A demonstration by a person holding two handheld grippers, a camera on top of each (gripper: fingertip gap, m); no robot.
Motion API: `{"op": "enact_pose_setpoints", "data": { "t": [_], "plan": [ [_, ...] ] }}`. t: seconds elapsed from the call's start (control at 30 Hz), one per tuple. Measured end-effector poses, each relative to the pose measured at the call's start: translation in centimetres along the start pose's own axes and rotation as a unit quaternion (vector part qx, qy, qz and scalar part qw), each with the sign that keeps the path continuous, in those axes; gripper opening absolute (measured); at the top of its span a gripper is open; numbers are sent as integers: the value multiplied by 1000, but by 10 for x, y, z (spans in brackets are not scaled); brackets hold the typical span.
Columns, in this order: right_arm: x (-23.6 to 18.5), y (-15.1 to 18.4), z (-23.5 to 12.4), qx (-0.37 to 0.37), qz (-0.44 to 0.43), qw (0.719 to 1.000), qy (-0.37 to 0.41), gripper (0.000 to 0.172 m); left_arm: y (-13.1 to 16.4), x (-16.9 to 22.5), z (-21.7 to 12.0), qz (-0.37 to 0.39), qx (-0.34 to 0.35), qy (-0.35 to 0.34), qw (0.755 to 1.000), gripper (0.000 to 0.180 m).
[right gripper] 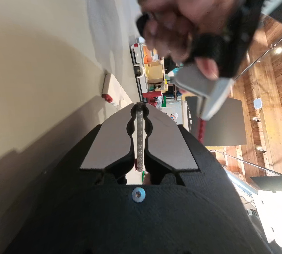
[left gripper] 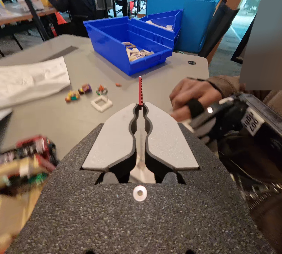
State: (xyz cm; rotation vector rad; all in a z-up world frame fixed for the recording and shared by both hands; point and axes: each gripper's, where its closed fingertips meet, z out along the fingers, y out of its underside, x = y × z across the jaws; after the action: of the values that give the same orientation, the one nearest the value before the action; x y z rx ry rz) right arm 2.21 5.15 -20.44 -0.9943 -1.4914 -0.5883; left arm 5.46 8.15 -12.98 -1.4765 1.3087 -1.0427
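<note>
Left gripper jaws nearly shut, pinching long thin red studded brick strip by one end, above grey table near blue plastic bin. Right gripper clamps long grey studded plate lengthwise, near multicoloured brick model.

Two blue bins, one red strip, one grey strip

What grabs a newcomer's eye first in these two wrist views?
The long red studded strip pinched at the tips of the left hand-held gripper, sticking forward over the grey table toward the blue bin. In the right wrist view, a grey studded strip lies lengthwise between the fingers of the right hand-held gripper, gripped at its tips, with a colourful brick model ahead.
</note>
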Motion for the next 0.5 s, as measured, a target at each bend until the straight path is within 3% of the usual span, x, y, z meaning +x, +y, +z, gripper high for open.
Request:
{"op": "enact_pose_setpoints", "data": {
  "t": [0.27, 0.33, 0.37, 0.5],
  "plan": [
    [-6, 7, 0, -11, 1, 1000, -11, 8, -139, -9, 128, 142, 56, 16, 988, 5],
    [-8, 8, 0, -12, 2, 1000, -16, 8, -160, -18, 169, 164, 72, 0, 984, 5],
    [-8, 9, 0, -12, 5, 1000, -18, 8, -160, -22, 190, 168, 65, -2, 984, 5],
    [-7, 17, -3, -16, 21, 999, -21, 8, -111, -44, 246, 109, -23, 4, 994, 46]
  ]
}}
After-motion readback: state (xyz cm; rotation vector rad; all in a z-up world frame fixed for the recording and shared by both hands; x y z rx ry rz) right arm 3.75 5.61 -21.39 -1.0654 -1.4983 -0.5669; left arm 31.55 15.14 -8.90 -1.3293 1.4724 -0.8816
